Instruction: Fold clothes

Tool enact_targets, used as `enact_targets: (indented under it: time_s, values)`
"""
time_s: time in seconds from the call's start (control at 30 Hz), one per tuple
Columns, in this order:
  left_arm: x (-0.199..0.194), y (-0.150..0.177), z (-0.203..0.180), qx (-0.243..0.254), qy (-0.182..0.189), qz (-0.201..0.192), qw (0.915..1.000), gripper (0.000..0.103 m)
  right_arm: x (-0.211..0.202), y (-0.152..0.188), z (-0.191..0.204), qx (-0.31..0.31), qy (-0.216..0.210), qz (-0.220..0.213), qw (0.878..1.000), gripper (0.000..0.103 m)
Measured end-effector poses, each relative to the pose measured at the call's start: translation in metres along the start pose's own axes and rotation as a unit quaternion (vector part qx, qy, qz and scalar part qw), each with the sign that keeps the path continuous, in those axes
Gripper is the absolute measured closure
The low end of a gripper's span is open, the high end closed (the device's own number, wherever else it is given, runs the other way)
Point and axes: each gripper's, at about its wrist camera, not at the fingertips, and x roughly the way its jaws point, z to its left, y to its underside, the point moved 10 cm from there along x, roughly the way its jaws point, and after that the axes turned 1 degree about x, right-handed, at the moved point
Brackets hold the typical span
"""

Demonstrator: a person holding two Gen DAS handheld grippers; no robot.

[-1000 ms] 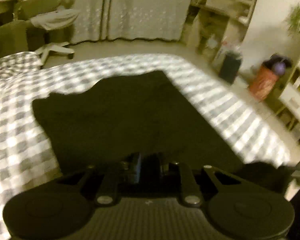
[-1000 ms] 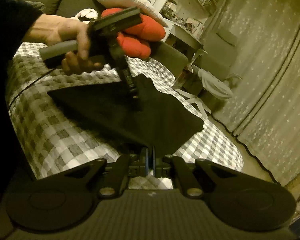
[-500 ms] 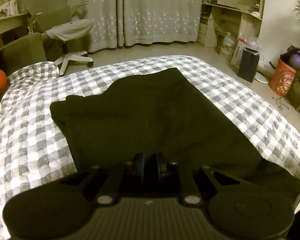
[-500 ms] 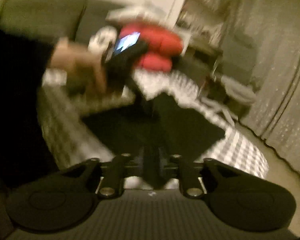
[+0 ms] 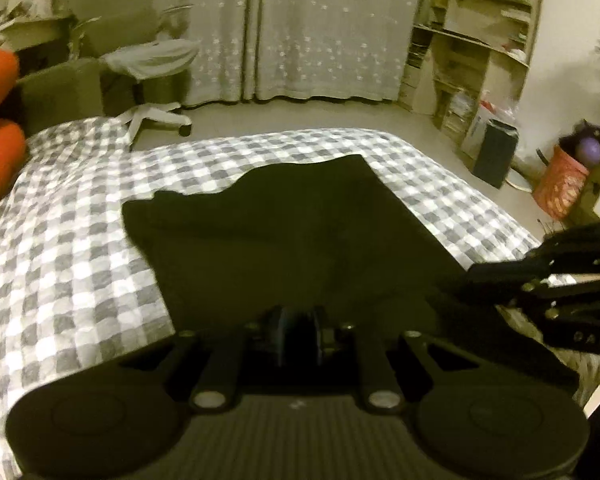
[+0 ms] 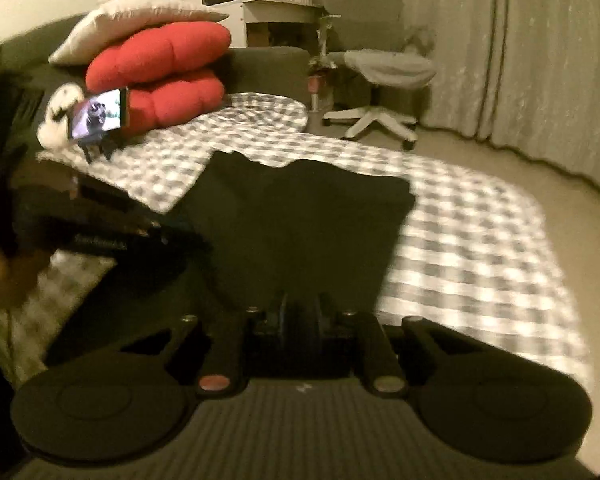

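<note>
Fingers of left gripper point(image 5: 298, 330) clenched on dark garment point(image 5: 300, 240), right gripper point(image 6: 300, 320) closing on its near edge; partly folded on checked bed point(image 5: 80, 260), folds remaining

Black hand-held gripper point(image 5: 298, 320) — ribbed body, silver screws

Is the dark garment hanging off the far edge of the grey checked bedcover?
No, the dark garment ends short of it, with grey checked bedcover showing beyond.
</note>
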Motion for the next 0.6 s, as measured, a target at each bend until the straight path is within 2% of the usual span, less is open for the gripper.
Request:
enact_targets:
  time_s: [0.1,0.23,0.37,0.4,0.57,0.6]
  values:
    - [0.007,0.004,0.01,-0.021,-0.012,0.011,0.9996,0.089,0.016,-0.004,0.01,0.021,-0.02,0.014,0.999,0.089]
    - [0.007,0.005,0.012,-0.023,-0.012,0.008,0.9996,0.089,0.037,-0.006,0.014,0.031,-0.019,0.039,0.999,0.088]
    - [0.007,0.007,0.013,-0.021,-0.016,0.007,0.9996,0.087,0.037,-0.005,0.015,0.029,-0.022,0.04,0.999,0.089]
    - [0.007,0.007,0.014,-0.021,-0.018,0.007,0.9996,0.086,0.037,-0.005,0.013,0.03,-0.021,0.041,0.998,0.092]
    - [0.004,0.009,0.023,-0.038,-0.02,0.011,0.999,0.086,0.032,0.0,-0.021,0.063,0.011,0.047,0.997,0.093]
    - [0.003,0.009,0.024,-0.04,-0.022,0.012,0.9989,0.086,0.03,0.002,-0.027,0.071,0.015,0.049,0.996,0.098]
